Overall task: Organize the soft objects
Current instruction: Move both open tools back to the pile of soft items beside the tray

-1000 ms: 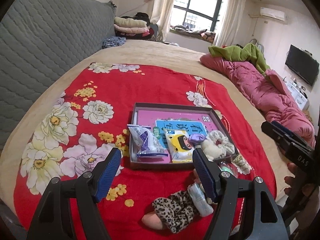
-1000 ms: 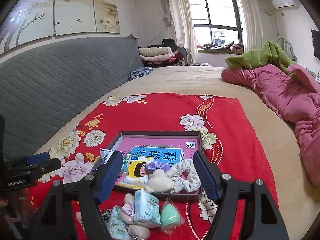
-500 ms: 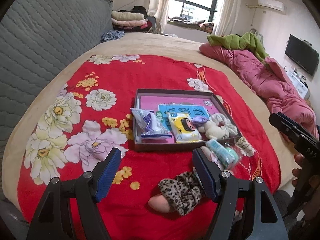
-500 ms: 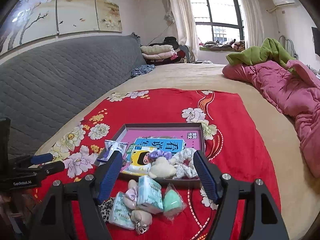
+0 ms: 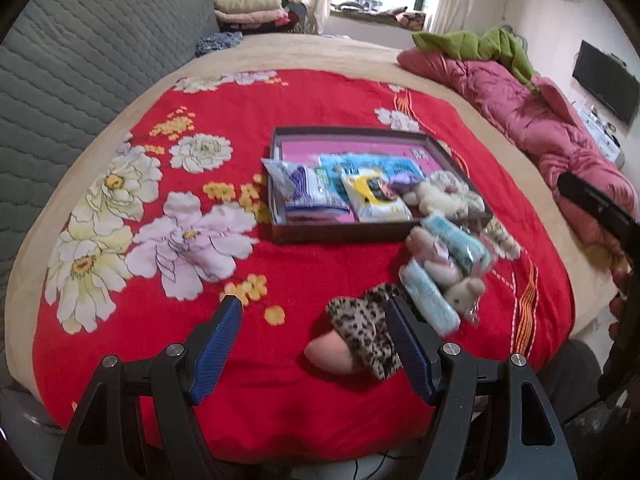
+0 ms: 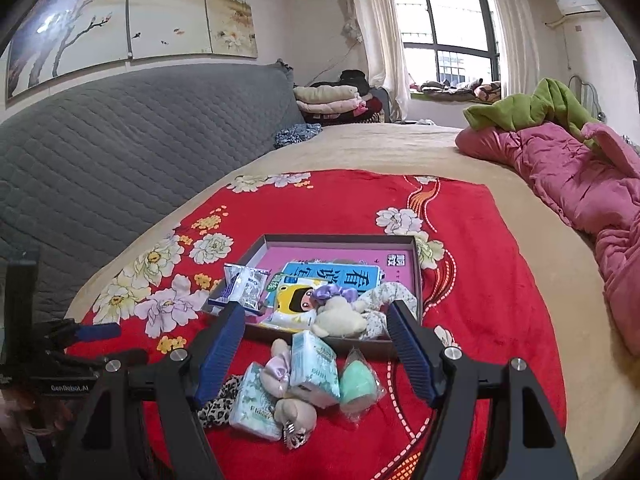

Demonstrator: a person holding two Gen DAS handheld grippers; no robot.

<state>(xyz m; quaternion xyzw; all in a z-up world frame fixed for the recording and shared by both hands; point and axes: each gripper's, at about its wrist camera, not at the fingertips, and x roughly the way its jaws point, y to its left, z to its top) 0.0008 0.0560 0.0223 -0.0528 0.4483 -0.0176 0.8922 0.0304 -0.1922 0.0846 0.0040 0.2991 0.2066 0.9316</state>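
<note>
Only the right wrist view shows the green sponge (image 6: 357, 384). The leopard scrunchie (image 5: 366, 326) lies beside the left claw (image 5: 314, 312); both claws are spread, empty.

Left wrist view: mounted behind left claw (image 5: 314, 320), tilted steeply down at red blanket (image 5: 312, 100), close above bed's near edge. Right wrist view: behind right claw (image 6: 316, 320), shallower tilt, facing window (image 6: 448, 28). Shared: shallow box (image 5: 352, 232), loose pile (image 6: 296, 384) before it, grey headboard (image 6: 120, 140).
</note>
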